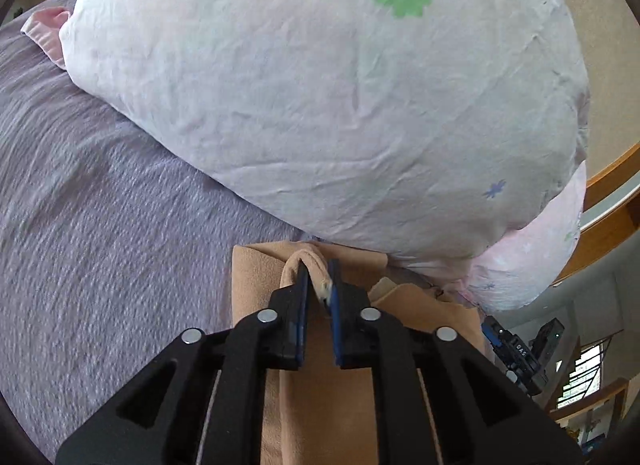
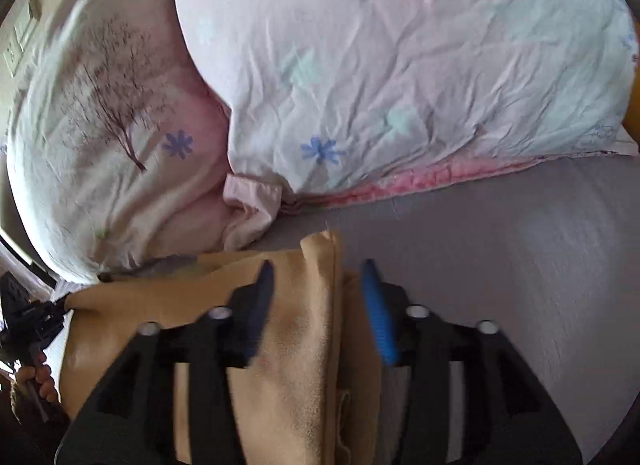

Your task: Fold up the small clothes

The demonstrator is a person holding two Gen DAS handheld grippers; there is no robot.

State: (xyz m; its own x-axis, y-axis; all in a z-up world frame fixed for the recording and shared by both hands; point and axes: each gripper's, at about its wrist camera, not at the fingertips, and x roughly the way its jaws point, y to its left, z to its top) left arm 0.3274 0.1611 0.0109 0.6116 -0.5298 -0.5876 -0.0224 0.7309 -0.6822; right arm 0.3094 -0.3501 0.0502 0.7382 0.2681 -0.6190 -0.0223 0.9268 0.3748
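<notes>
Left gripper (image 1: 319,285): we see its jaws pinching a rolled hem of the tan garment (image 1: 256,285) between the blue pads (image 1: 302,305); the hem loops up over the tips.
Right gripper (image 2: 318,305): we see its jaws spread, one pad on each side of a raised ridge of the same cloth (image 2: 296,337); neither pad clearly presses it.
Tan garment: we find it lying on the bed, partly folded, its far edge just beside the pillows.
Bedsheet (image 1: 100,193): we note a grey-purple textured sheet under the garment, also bare to the right in the right wrist view (image 2: 500,249).
Pillows: we see a large white pillow with flower prints (image 1: 320,85) close behind the garment; a second pillow with a tree print (image 2: 108,125) lies to its left in the right wrist view.
Hand (image 2: 38,379): we glimpse fingers at the left edge of the right wrist view.
</notes>
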